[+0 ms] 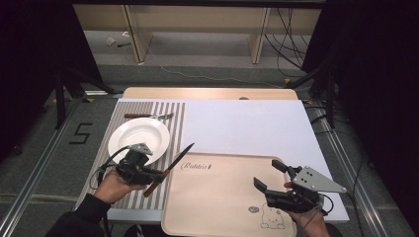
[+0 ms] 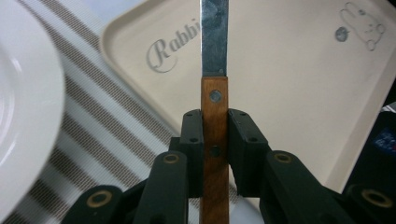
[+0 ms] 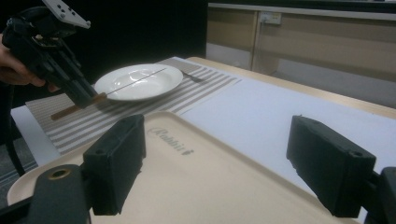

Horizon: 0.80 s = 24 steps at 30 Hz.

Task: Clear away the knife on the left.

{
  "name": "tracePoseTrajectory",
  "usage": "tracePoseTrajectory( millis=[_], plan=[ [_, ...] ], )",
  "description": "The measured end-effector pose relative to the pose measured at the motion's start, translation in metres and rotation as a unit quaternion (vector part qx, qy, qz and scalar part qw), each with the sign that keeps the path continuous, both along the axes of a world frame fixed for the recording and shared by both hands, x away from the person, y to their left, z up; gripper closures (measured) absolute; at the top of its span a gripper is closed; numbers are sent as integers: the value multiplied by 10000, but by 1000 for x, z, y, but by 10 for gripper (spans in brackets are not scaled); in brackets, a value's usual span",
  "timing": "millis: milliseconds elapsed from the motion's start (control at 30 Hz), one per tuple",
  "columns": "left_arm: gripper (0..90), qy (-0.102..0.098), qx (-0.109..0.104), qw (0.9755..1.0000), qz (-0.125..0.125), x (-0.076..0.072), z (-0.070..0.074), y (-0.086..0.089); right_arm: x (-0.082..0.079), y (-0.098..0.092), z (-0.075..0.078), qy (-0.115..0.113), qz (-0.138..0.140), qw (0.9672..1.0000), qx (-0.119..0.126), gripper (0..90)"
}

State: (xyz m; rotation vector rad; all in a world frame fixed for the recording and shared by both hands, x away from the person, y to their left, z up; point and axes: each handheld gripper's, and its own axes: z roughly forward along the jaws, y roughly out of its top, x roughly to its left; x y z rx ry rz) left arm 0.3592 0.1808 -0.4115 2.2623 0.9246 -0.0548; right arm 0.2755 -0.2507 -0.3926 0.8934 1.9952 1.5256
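My left gripper (image 1: 157, 176) is shut on the wooden handle of a knife (image 1: 170, 168), held above the striped placemat (image 1: 175, 123) beside the tray's left edge. In the left gripper view the knife (image 2: 215, 107) runs straight up between the jaws, its steel blade over the tray (image 2: 289, 84). The blade points toward the far right. My right gripper (image 1: 271, 175) hangs open over the beige tray (image 1: 217, 197) near its right side, nothing between its fingers. In the right gripper view the left gripper (image 3: 88, 99) with the knife (image 3: 126, 86) shows at upper left.
A white plate (image 1: 138, 136) lies on the striped placemat, with a fork (image 1: 148, 116) beyond it. The tray bears "Rabbit" lettering and a rabbit drawing (image 1: 269, 217). A white mat (image 1: 247, 128) covers the rest of the table. Shelving and cables stand behind.
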Motion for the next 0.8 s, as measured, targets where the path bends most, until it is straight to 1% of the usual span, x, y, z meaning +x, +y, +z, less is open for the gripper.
tracePoseTrajectory(
  millis=[33, 67, 100, 133, 167, 200, 267, 367, 400, 433, 500, 633, 700, 733, 800],
  plan=[
    [765, 0, 0, 10000, 0, 0, 0, 0, 0, 0, 0, 0, 0, 10000, 0, 208],
    [765, 71, -196, 9998, -3, -1, 1, -6, 0, 0, -1, 37, -4, 10000, -17, 207],
    [765, 71, -196, 9998, -3, -1, 1, -6, 0, 0, 0, 38, -4, 10000, -13, 208],
    [765, 53, -145, 9999, -48, -3, 1, -12, 0, 0, 0, 30, -8, 10000, -10, 208],
    [765, 44, -103, 9999, -79, -4, 0, -14, 0, 0, 0, 25, -8, 10000, -12, 207],
    [765, 56, -122, 9999, -69, -5, 0, -17, 0, 0, 0, 29, -9, 10000, -22, 207],
    [765, 113, -148, 9997, -129, -5, -1, -22, 0, 0, -1, 40, -11, 10000, -26, 207],
    [765, 140, -120, 9997, -148, -7, -4, -29, 0, 0, 0, 31, -13, 10000, -32, 208],
    [765, 140, -120, 9997, -148, -7, -4, -29, 0, 0, 0, 31, -13, 10000, -32, 208],
    [765, 155, -130, 9997, -123, -8, -5, -34, 0, 0, -1, 35, -11, 10000, -35, 207],
    [765, 230, -172, 9995, -139, -9, -7, -38, 0, 0, 0, 28, -12, 10000, -16, 208],
    [765, 330, -162, 9992, -149, -9, -12, -46, 0, 0, -1, 34, -10, 10000, -27, 208],
    [765, 409, -118, 9989, -179, -10, -16, -51, 0, 0, 0, 35, -11, 10000, -18, 208],
    [765, 418, -77, 9989, -210, -11, -18, -53, 0, 0, 0, 27, -11, 10000, -23, 208],
    [765, 518, -80, 9983, -248, -11, -21, -58, 0, 0, -1, 25, -4, 10000, -22, 208]
  ],
)
